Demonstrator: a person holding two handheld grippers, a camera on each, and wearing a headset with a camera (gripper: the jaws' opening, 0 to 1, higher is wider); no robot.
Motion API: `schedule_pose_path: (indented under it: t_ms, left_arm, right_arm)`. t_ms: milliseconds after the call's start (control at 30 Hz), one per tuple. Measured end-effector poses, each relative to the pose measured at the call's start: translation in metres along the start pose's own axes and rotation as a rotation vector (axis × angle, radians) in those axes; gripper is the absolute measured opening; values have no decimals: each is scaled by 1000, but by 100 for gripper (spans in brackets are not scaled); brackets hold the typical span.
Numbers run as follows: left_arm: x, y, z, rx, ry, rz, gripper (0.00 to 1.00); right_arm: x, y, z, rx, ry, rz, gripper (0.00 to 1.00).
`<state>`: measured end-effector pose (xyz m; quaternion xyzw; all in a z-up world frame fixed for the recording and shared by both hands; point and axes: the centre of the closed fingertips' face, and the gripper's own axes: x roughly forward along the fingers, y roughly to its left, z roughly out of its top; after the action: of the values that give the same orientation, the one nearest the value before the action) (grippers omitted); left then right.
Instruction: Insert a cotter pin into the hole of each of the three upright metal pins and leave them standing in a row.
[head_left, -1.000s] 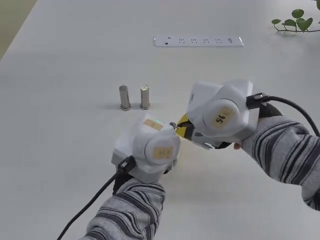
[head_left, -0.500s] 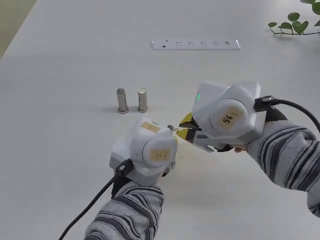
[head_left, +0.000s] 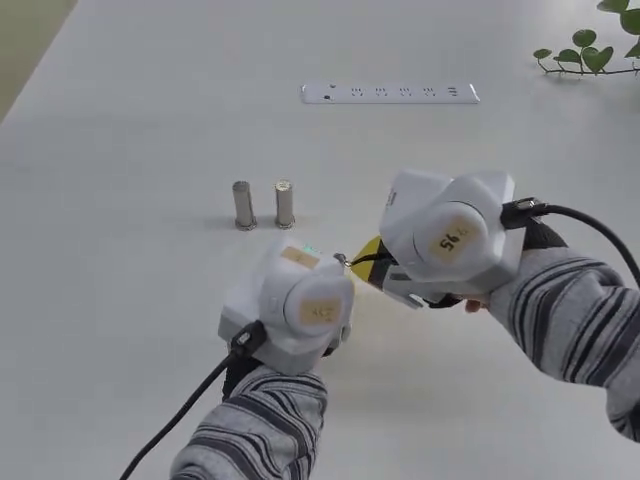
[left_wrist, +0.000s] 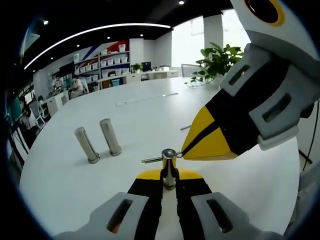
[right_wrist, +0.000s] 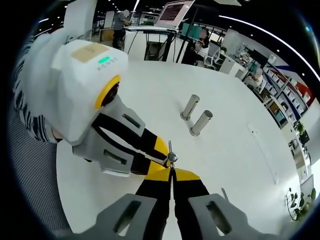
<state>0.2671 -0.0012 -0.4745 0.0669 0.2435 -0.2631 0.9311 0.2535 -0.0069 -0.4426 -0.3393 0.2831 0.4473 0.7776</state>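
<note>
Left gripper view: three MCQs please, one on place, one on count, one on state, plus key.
1. Where is the third pin?
A) on the power strip B) by the plant C) in the left gripper
2. How many pins stand on the table?
A) two B) one C) three
3. The right gripper is:
A) wide open B) shut on the cotter pin C) lying flat

Key: C, its jaws clamp the third pin upright; A, two stand side by side beyond it; B, its yellow tips meet at the cotter pin's end, and the shaft pokes out of the third pin's far side.
</note>
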Motion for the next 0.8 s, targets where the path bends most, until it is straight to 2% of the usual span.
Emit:
schedule_pose_path:
  t_ms: [167, 233, 333, 400, 533, 667, 733, 800]
  left_arm:
    - [0, 1, 0, 0, 1, 1, 5]
    - [-1, 4, 0, 20, 2, 20, 5]
    - [-3, 8, -1, 12, 3, 22, 5]
    - [-4, 13, -1, 15, 9, 33, 5]
    - [-8, 28, -2, -4, 15, 56, 5]
    - [-15, 48, 4, 6, -5, 94, 5]
    - [-18, 60, 3, 23, 7, 124, 5]
    - [-20, 69, 3, 24, 3, 139, 5]
  right_arm:
    - [-2, -1, -3, 66, -15, -14, 0]
    - [-5, -4, -4, 126, -33, -42, 2]
    - [-11, -8, -6, 230, -78, -67, 9]
    - [-15, -10, -5, 283, -112, -65, 13]
    - [-20, -12, -9, 389, -149, -71, 20]
    - [-25, -10, -17, 427, -161, -77, 23]
    - [-25, -7, -20, 450, -162, -69, 24]
    - [-26, -5, -23, 461, -165, -71, 25]
